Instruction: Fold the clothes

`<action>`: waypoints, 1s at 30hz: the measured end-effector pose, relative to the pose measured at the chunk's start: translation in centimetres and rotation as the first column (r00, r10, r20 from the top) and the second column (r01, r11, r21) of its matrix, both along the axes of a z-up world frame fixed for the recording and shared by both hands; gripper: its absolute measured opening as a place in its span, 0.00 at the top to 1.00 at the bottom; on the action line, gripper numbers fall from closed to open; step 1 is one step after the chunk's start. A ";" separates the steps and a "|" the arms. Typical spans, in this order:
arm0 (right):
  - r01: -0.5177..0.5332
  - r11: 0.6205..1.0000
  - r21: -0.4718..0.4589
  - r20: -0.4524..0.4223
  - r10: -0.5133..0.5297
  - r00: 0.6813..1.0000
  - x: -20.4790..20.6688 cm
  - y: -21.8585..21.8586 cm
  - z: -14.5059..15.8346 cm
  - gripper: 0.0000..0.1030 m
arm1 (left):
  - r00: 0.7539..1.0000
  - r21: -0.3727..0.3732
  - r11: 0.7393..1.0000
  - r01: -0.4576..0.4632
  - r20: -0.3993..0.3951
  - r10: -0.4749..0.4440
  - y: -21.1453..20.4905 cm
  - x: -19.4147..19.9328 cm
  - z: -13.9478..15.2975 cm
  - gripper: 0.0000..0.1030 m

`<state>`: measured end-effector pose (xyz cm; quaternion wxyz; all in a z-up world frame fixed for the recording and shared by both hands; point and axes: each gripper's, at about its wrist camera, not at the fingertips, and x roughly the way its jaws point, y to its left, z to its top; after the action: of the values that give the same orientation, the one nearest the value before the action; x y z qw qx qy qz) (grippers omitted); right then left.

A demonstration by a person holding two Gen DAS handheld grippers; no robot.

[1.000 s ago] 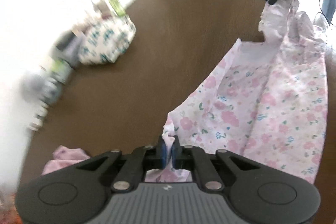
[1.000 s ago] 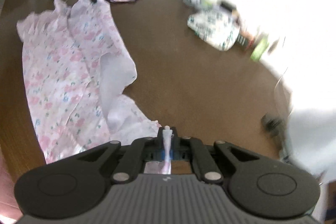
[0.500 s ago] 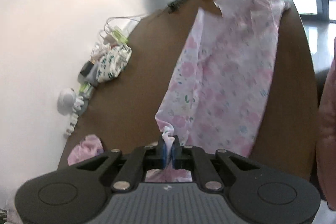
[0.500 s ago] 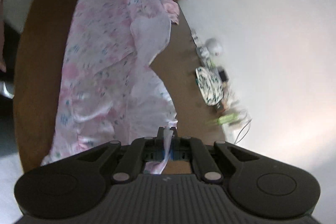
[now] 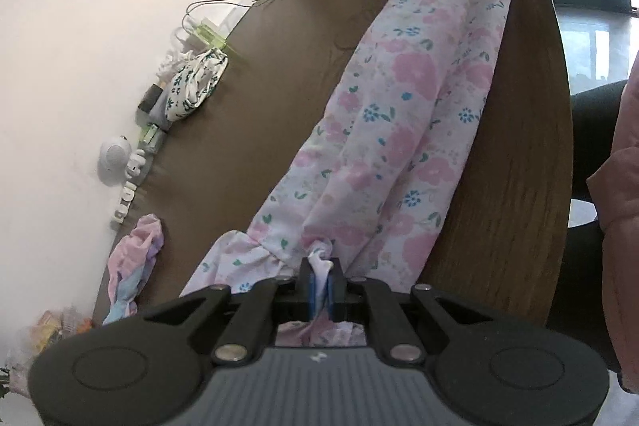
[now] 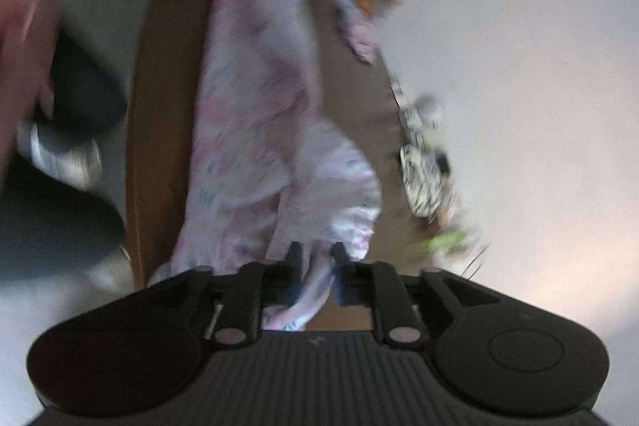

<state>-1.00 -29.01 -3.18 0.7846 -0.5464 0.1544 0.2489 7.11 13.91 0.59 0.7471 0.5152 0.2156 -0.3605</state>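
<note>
Left wrist view: left gripper (image 5: 319, 280) jaws pinching a bunched corner of the floral garment (image 5: 403, 130) stretched ahead over the counter (image 5: 515, 162); right gripper (image 6: 315, 258) jaws spread, cloth loose between; best kept taut, lowered flat before unclamping.

A floral garment (image 5: 383, 130) stretches lengthwise along a table (image 5: 515, 162), near its right edge, between the left gripper (image 5: 319, 280) at the near end and the right gripper (image 6: 315, 266) at the far end. Smaller cloths (image 5: 195, 84) and clutter line the table's left edge by the wall (image 5: 80, 26).
</note>
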 end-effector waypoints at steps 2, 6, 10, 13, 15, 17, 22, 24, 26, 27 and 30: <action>0.089 0.975 0.202 -0.133 -0.063 0.989 1.1 -0.7 3.4 0.46 | 1.000 0.000 1.000 -0.002 -0.008 0.002 0.0 0.1 0.0 0.95; 0.284 0.789 0.545 -0.373 -0.075 0.925 5.1 -2.8 9.4 0.28 | 1.000 0.004 1.000 -0.003 -0.015 0.003 0.0 -0.1 -0.1 0.95; 0.422 0.615 0.667 -0.517 -0.026 0.855 10.6 -3.4 12.7 0.26 | 1.000 0.012 1.000 0.006 -0.015 -0.005 -0.2 -0.8 -0.3 0.94; 0.501 0.588 0.635 -0.619 -0.001 0.785 13.2 -0.1 12.2 0.42 | 1.000 0.013 1.000 0.009 -0.009 -0.009 -0.4 -1.2 -0.6 0.94; 0.516 0.620 0.591 -0.678 0.035 0.734 14.6 2.9 10.2 0.62 | 1.000 0.004 1.000 0.007 -0.009 -0.007 -0.3 -1.3 -0.7 0.94; 0.518 0.655 0.550 -0.721 0.059 0.690 15.1 5.6 8.5 0.67 | 1.000 -0.009 1.000 0.005 -0.017 -0.005 -0.1 -1.4 -0.6 0.94; 0.511 0.729 0.456 -0.782 0.053 0.621 13.7 10.4 5.6 0.69 | 0.999 -0.017 1.000 0.021 -0.037 -0.022 0.4 -1.7 -0.3 0.94; 0.514 0.750 0.417 -0.796 0.028 0.604 13.2 11.2 4.6 0.69 | 0.998 -0.026 0.999 0.028 -0.054 -0.029 0.6 -1.7 0.1 0.94; 0.511 0.764 0.394 -0.801 0.013 0.598 12.8 11.5 3.8 0.69 | 0.997 -0.048 0.998 0.029 -0.069 -0.032 1.0 -1.6 0.7 0.94; 0.507 0.770 0.387 -0.802 0.011 0.597 12.7 11.5 3.5 0.69 | 0.997 -0.059 0.998 0.029 -0.076 -0.034 1.1 -1.6 1.0 0.94; 0.490 0.794 0.360 -0.796 -0.012 0.605 12.3 11.7 2.8 0.69 | 0.995 -0.082 0.996 0.033 -0.089 -0.040 1.5 -1.6 1.6 0.94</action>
<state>11.30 -17.33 -0.35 0.7941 -0.1132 0.4699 0.3686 5.55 15.41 2.23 0.7500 0.4717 0.2251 -0.4054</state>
